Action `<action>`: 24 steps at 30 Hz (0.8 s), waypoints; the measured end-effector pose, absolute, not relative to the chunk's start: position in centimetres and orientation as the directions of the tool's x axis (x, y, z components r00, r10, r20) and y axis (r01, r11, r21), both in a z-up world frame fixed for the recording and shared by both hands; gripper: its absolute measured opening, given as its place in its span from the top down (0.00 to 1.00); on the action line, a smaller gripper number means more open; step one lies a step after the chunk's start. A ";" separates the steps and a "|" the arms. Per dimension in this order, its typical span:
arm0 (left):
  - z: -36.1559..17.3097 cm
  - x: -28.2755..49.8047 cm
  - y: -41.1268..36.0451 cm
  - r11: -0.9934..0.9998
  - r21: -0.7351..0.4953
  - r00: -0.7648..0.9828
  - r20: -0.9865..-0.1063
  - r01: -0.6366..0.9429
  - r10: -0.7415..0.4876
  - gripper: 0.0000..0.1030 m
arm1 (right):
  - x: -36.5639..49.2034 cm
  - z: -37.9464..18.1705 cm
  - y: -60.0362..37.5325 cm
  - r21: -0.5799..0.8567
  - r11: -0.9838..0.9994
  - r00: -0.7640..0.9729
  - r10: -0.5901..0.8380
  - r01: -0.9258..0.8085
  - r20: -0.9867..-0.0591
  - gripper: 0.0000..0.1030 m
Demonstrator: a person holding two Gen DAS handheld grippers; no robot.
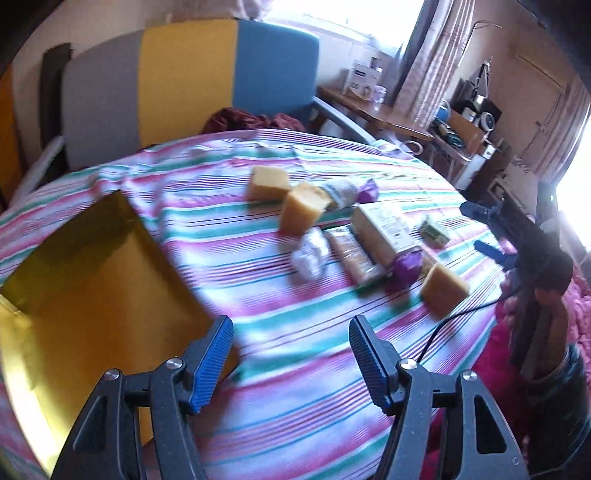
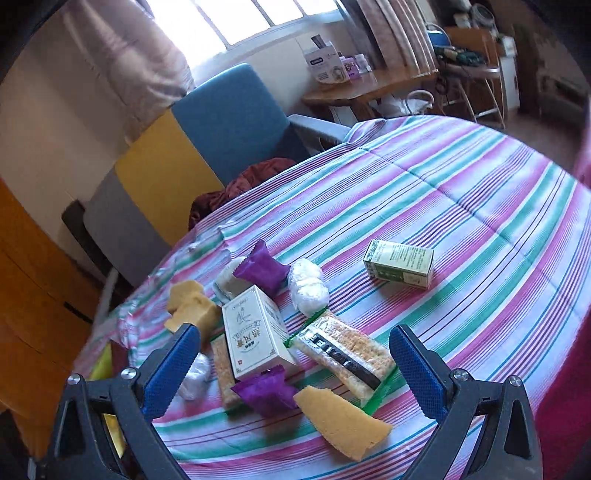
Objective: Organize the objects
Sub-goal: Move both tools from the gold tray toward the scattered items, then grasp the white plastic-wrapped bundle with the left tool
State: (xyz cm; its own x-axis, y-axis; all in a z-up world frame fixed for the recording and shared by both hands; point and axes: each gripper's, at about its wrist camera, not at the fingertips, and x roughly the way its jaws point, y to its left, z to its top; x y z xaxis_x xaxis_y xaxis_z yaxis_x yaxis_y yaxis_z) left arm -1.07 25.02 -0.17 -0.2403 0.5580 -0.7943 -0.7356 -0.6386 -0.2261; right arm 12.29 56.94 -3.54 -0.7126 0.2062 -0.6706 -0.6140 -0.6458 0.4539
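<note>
Nearest the right wrist camera, the right gripper hangs with fingers wide and empty over a clutter of snacks. The left gripper is likewise spread wide, holding nothing, beside a gold tray at the left. A striped cloth covers the table; a colour-block chair and a bright window stand beyond. The white box lies flat, its long axis running near to far; the green box lies apart, far right, lengthwise left to right.

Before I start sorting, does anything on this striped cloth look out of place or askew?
Mostly the clutter: the white box lies tilted across a cracker pack, and the small green box sits apart from the heap. Nothing looks spilled or damaged.
</note>
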 end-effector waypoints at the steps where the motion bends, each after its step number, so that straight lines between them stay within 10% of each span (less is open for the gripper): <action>1: -0.3 -1.2 25.7 -0.632 -0.234 -0.232 -0.792 -0.739 0.565 0.36 | 12.3 -3.5 56.9 0.462 -0.644 -0.718 0.202 -0.610 -0.666 0.00; 20: -8.2 -6.6 39.1 -0.608 -0.151 -0.166 -0.886 -0.780 0.434 0.43 | 13.1 -4.1 58.5 0.537 -0.600 -0.747 0.161 -0.593 -0.645 0.00; 24: -10.3 -7.1 39.5 -0.627 -0.158 -0.153 -0.898 -0.763 0.412 0.67 | 12.8 -4.3 58.6 0.524 -0.603 -0.733 0.156 -0.601 -0.662 0.00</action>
State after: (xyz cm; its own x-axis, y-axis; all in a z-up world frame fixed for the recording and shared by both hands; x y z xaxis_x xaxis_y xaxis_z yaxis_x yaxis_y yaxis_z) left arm -7.09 39.51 -10.25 -0.1529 0.4118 -0.8984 -0.7629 -0.6270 -0.1576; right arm 12.78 58.57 -4.34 -0.7332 0.1561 -0.6619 -0.6013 -0.6032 0.5239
